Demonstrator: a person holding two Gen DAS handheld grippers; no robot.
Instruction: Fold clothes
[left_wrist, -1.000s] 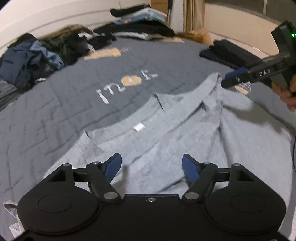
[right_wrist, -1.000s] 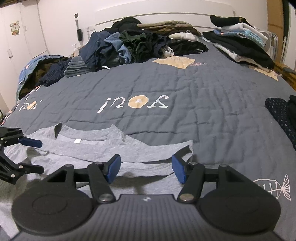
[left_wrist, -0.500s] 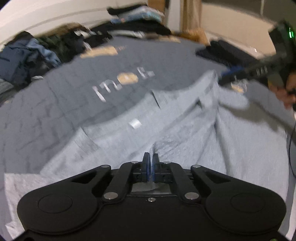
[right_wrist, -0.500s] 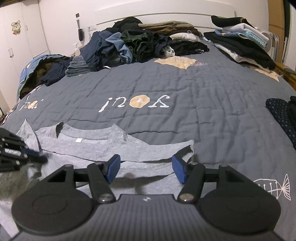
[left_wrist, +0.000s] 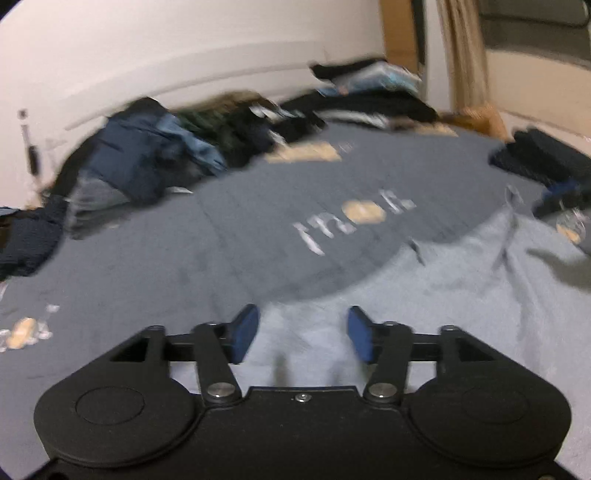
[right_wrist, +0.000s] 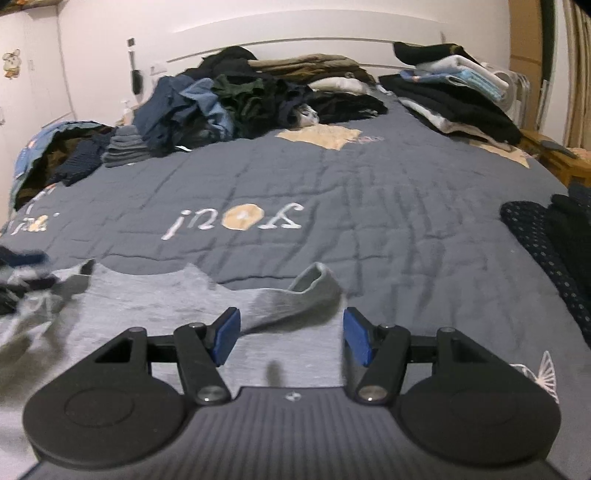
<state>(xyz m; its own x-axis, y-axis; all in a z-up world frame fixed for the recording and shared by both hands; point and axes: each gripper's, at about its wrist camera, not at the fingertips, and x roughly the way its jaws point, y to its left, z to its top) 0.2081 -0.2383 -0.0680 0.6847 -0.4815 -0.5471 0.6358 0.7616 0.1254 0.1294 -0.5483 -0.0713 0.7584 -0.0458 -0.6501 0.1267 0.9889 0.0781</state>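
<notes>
Left gripper (left_wrist: 299, 334) reopened since half-second ago, shirt (left_wrist: 461, 295) released. Right gripper (right_wrist: 290, 338) wide, empty; sleeve (right_wrist: 295, 299) now curled between fingers. Fold likely laid.

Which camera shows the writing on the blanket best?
The right wrist view. The white letters with the orange circle sit sharp and whole in the middle of the grey-blue blanket. The left wrist view shows the same writing too, but smeared by motion blur, smaller and tilted.
</notes>
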